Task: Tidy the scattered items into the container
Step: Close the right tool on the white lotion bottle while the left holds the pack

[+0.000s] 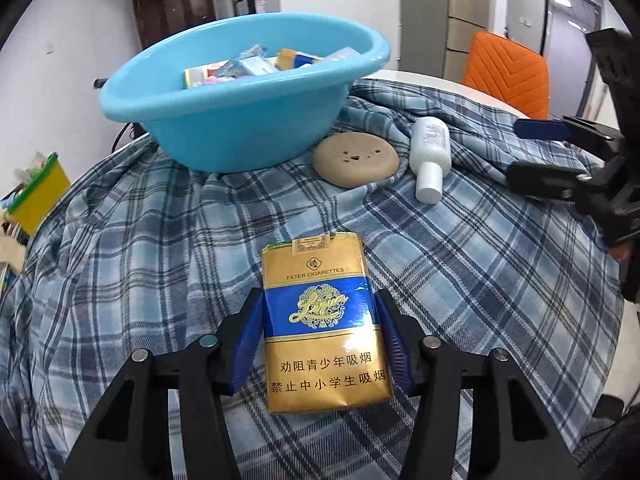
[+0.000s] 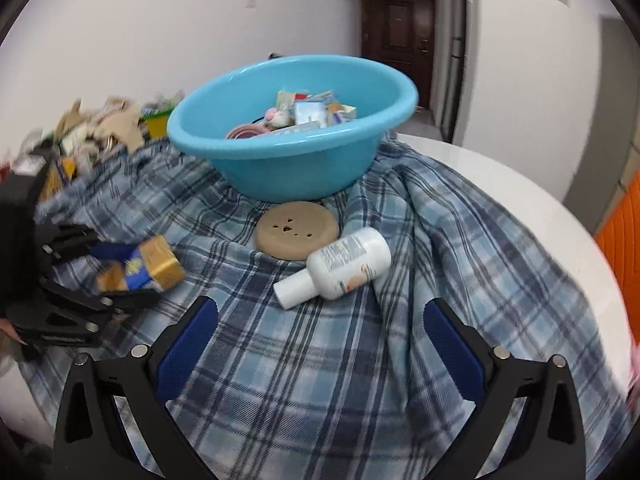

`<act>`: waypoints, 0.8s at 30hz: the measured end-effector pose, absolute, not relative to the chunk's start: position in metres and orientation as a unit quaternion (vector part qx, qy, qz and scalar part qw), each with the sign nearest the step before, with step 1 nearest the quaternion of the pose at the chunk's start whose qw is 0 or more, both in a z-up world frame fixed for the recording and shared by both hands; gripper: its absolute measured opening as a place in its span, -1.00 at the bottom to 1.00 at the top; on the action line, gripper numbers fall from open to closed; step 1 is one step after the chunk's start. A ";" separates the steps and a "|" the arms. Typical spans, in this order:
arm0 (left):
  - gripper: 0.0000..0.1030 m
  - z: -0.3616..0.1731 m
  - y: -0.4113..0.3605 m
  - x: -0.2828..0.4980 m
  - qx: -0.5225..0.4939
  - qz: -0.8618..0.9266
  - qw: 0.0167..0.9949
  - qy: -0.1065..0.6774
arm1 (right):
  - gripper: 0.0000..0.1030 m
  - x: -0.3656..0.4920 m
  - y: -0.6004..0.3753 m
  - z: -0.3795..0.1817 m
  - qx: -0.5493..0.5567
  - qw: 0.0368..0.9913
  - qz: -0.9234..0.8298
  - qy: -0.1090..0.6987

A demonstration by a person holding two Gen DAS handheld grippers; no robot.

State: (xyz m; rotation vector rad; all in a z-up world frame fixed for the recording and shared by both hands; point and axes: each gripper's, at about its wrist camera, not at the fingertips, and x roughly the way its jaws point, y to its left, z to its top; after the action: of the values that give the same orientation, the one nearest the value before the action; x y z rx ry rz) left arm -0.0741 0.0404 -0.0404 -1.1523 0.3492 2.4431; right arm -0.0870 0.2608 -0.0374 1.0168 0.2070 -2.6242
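Note:
My left gripper (image 1: 320, 296) is shut on a gold and blue cigarette pack (image 1: 324, 332), its blue pads pressing both long sides. In the right wrist view the same pack (image 2: 156, 264) hangs blurred in the left gripper (image 2: 132, 274), just over the plaid cloth (image 2: 320, 380). The light blue basin (image 1: 240, 128) (image 2: 288, 160) stands at the back and holds several small packets. A tan round disc (image 1: 356, 160) (image 2: 296, 232) lies against its base, with a white bottle (image 1: 430, 152) (image 2: 344, 268) on its side next to it. My right gripper (image 2: 320, 308) (image 1: 520, 150) is open, just short of the bottle.
The cloth is rumpled into folds around the basin and covers a white round table (image 2: 520, 200). An orange chair (image 1: 504, 76) stands behind the table. A yellow-green bin (image 1: 40, 196) and a pile of cardboard scraps (image 2: 100, 128) sit off the left side.

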 end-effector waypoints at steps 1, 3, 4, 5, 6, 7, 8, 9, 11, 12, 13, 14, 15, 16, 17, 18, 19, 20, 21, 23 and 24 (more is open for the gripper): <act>0.11 -0.039 0.040 -0.073 -0.416 0.877 0.203 0.125 | 0.99 -0.091 0.259 -0.038 0.355 0.161 -0.917 0.088; 0.11 -0.037 0.040 -0.070 -0.420 0.876 0.199 0.127 | 0.99 -0.102 0.252 -0.042 0.358 0.176 -0.908 0.131; 0.11 -0.037 0.040 -0.070 -0.423 0.875 0.197 0.130 | 0.99 -0.107 0.249 -0.045 0.362 0.179 -0.902 0.155; 0.11 -0.037 0.041 -0.069 -0.425 0.874 0.193 0.132 | 0.99 -0.113 0.246 -0.048 0.369 0.184 -0.893 0.180; 0.11 -0.037 0.041 -0.068 -0.423 0.875 0.193 0.133 | 0.99 -0.117 0.244 -0.051 0.373 0.192 -0.886 0.197; 0.11 -0.036 0.042 -0.067 -0.420 0.876 0.196 0.132 | 0.99 -0.121 0.241 -0.054 0.375 0.201 -0.879 0.214; 0.11 -0.035 0.042 -0.066 -0.420 0.876 0.199 0.132 | 0.99 -0.125 0.238 -0.056 0.378 0.207 -0.873 0.227; 0.11 -0.035 0.043 -0.066 -0.421 0.875 0.200 0.132 | 0.99 -0.128 0.236 -0.058 0.381 0.212 -0.867 0.242; 0.11 -0.035 0.044 -0.067 -0.421 0.874 0.204 0.130 | 0.99 -0.134 0.230 -0.062 0.382 0.210 -0.857 0.276; 0.11 -0.035 0.045 -0.067 -0.424 0.872 0.206 0.132 | 0.99 -0.137 0.227 -0.064 0.382 0.207 -0.854 0.288; 0.11 -0.037 0.046 -0.068 -0.427 0.869 0.208 0.134 | 0.99 -0.140 0.224 -0.066 0.384 0.209 -0.850 0.295; 0.11 -0.038 0.047 -0.069 -0.429 0.869 0.208 0.134 | 0.99 -0.143 0.222 -0.068 0.388 0.211 -0.846 0.298; 0.11 -0.038 0.047 -0.069 -0.428 0.869 0.209 0.131 | 0.99 -0.147 0.221 -0.070 0.394 0.213 -0.843 0.298; 0.11 -0.038 0.047 -0.068 -0.430 0.868 0.212 0.129 | 0.99 -0.150 0.220 -0.071 0.401 0.217 -0.839 0.296; 0.11 -0.038 0.047 -0.068 -0.433 0.866 0.215 0.128 | 0.99 -0.154 0.220 -0.074 0.409 0.221 -0.835 0.295; 0.11 -0.038 0.048 -0.067 -0.436 0.863 0.219 0.127 | 0.99 -0.155 0.219 -0.077 0.413 0.220 -0.832 0.297; 0.11 -0.037 0.048 -0.066 -0.433 0.865 0.220 0.126 | 0.99 -0.157 0.218 -0.080 0.415 0.219 -0.829 0.304; 0.11 -0.036 0.047 -0.066 -0.430 0.866 0.219 0.128 | 0.99 -0.158 0.219 -0.078 0.410 0.223 -0.831 0.302; 0.11 -0.036 0.047 -0.065 -0.429 0.867 0.217 0.131 | 0.99 -0.160 0.219 -0.078 0.410 0.221 -0.831 0.304; 0.11 -0.036 0.046 -0.066 -0.428 0.868 0.213 0.131 | 0.99 -0.165 0.219 -0.078 0.418 0.221 -0.828 0.301; 0.11 -0.037 0.044 -0.068 -0.429 0.869 0.211 0.129 | 0.99 -0.166 0.219 -0.079 0.422 0.226 -0.826 0.298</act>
State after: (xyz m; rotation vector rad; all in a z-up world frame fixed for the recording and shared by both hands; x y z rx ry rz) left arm -0.0678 0.0445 -0.0368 -1.1927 0.3588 2.4135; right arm -0.1659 0.2189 -0.0792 1.1636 0.8221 -2.2767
